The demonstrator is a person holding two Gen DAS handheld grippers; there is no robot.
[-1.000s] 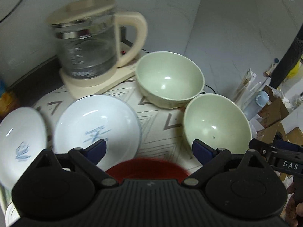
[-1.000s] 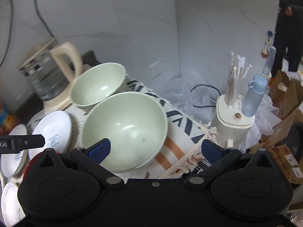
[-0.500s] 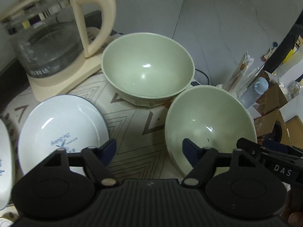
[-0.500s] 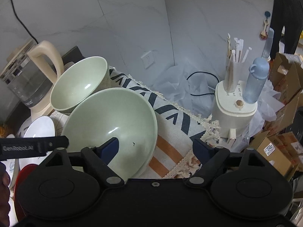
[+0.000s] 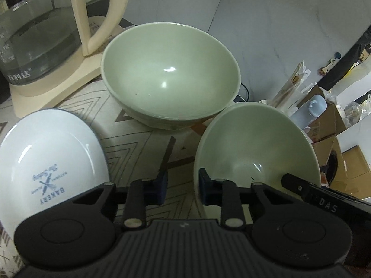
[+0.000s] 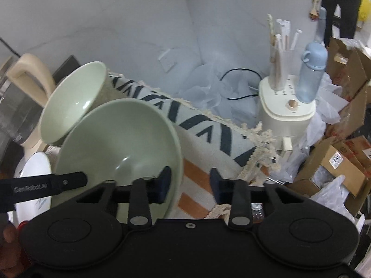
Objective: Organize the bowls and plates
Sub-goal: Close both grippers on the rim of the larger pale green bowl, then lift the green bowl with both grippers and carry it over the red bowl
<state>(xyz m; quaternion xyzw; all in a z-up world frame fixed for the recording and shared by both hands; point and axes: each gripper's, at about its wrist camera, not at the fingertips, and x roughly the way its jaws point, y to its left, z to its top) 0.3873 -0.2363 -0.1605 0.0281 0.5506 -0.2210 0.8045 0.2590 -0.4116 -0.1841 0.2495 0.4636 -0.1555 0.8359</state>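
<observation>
Two pale green bowls stand on the patterned cloth: a far bowl [image 5: 171,74] [image 6: 71,102] and a near bowl [image 5: 255,148] [image 6: 120,143]. My left gripper [image 5: 183,185] straddles the near bowl's left rim, one finger inside and one outside. Its jaws are closing and the pads do not both press the rim. My right gripper [image 6: 190,181] straddles the same bowl's right rim in the same way, its jaws also closing with a gap left. A white plate [image 5: 48,162] printed "BAKERY" lies to the left.
A glass kettle [image 5: 39,34] on a cream base stands at the back left, close to the far bowl. Past the cloth's fringed edge [image 6: 255,153] are a cream appliance [image 6: 287,115] with straws and a blue bottle, cardboard boxes [image 6: 343,162] and a standing person [image 6: 336,7].
Both grippers have come down and in onto the near green bowl, and both pairs of jaws have narrowed from wide open. The red dish has left the left wrist view.
</observation>
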